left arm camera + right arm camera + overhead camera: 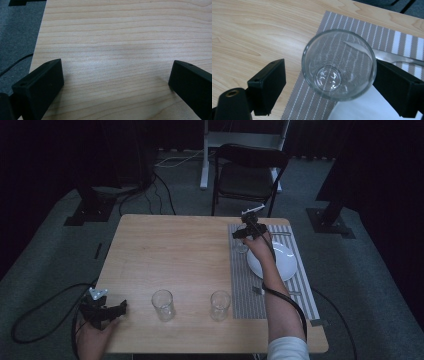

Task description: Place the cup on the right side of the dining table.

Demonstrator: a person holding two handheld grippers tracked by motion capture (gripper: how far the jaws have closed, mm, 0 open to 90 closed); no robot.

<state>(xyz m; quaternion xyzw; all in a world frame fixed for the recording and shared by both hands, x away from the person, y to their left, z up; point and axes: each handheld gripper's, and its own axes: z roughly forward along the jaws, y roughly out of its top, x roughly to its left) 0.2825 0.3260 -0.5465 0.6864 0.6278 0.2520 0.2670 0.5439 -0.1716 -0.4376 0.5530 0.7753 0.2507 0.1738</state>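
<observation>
Glass [339, 64] stands upright on the mat's [242, 290] far left corner, just left of the plate [286, 262], probably as part of a table setting. Right gripper [329, 82] is around it, jaws spread, one side apart. It is clear and empty. Left gripper [116, 82] rests unclenched, holding nothing, on bare table [170, 250] far left of the mat.

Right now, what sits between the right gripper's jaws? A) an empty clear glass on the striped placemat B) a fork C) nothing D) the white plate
A: the right gripper view shows the right gripper open around an empty clear glass standing on the striped placemat, with a gap visible on the left-hand jaw's side.
</observation>
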